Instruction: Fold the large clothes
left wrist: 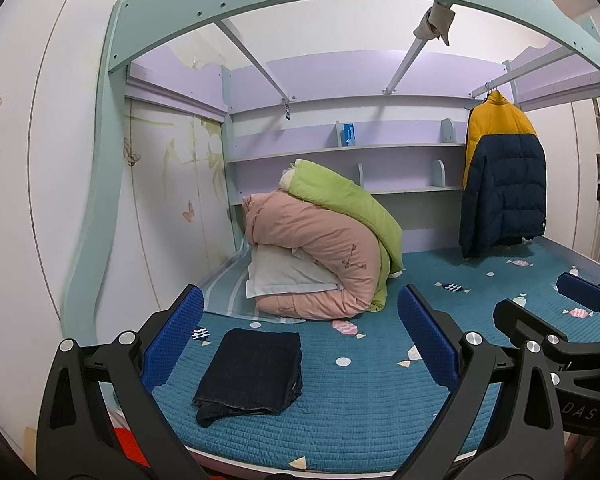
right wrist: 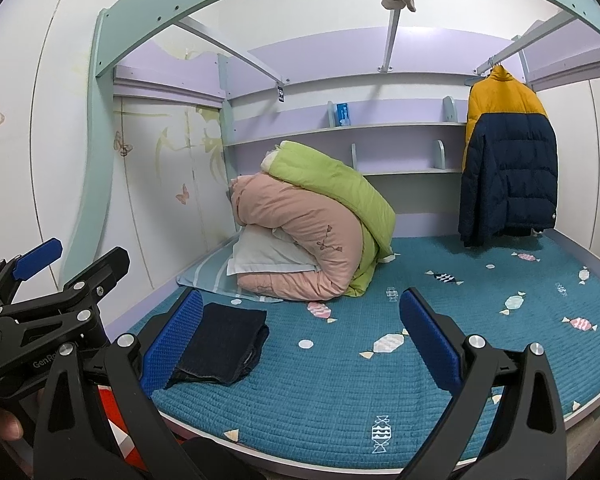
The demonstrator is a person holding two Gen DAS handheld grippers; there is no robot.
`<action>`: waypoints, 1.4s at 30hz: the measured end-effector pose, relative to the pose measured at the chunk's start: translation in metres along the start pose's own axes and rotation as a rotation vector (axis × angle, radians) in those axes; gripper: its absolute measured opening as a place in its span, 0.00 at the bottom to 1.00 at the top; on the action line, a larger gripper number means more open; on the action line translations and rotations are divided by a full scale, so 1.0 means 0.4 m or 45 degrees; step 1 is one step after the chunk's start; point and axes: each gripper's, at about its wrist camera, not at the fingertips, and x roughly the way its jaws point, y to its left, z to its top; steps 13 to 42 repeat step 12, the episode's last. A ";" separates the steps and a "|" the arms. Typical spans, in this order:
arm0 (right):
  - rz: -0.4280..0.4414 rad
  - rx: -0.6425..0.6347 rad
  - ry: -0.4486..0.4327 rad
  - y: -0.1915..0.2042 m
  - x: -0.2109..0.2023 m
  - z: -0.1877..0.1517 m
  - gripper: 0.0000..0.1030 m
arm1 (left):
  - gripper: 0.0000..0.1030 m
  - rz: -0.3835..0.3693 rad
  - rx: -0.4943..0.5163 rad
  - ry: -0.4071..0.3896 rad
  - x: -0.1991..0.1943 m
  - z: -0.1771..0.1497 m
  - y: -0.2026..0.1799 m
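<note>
The dark denim garment [left wrist: 252, 372] lies folded into a neat rectangle on the near left part of the teal bedspread [left wrist: 380, 400], with one loose edge poking out at its near corner; the left gripper [left wrist: 300, 336] hangs above it with its jaws spread wide and nothing between them; the right gripper [right wrist: 300, 336] is likewise wide and empty, with the garment just inside its left finger. The yellow and navy puffer jacket [right wrist: 508, 160] hangs on a rail at the far right, well apart from both tools; a pile of pink and green quilts [left wrist: 324, 248] sits at the far left. By my judgement this fold looks finished, and the jacket is probably next; to do it well, take it by both shoulders, lift it clear of the hanger, and spread it flat on open bedspread right of the denim.
</note>
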 end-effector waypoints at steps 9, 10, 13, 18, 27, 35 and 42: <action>-0.006 0.046 -0.013 -0.064 0.066 0.007 0.93 | 0.95 0.010 0.068 0.023 0.093 0.005 -0.011; -0.016 0.056 -0.018 -0.080 0.076 0.009 0.93 | 0.95 0.013 0.082 0.027 0.107 0.005 -0.018; -0.049 0.076 -0.035 -0.117 0.095 0.012 0.93 | 0.95 0.015 0.106 0.029 0.135 0.004 -0.033; -0.049 0.076 -0.035 -0.117 0.095 0.012 0.93 | 0.95 0.015 0.106 0.029 0.135 0.004 -0.033; -0.049 0.076 -0.035 -0.117 0.095 0.012 0.93 | 0.95 0.015 0.106 0.029 0.135 0.004 -0.033; -0.049 0.076 -0.035 -0.117 0.095 0.012 0.93 | 0.95 0.015 0.106 0.029 0.135 0.004 -0.033; -0.049 0.076 -0.035 -0.117 0.095 0.012 0.93 | 0.95 0.015 0.106 0.029 0.135 0.004 -0.033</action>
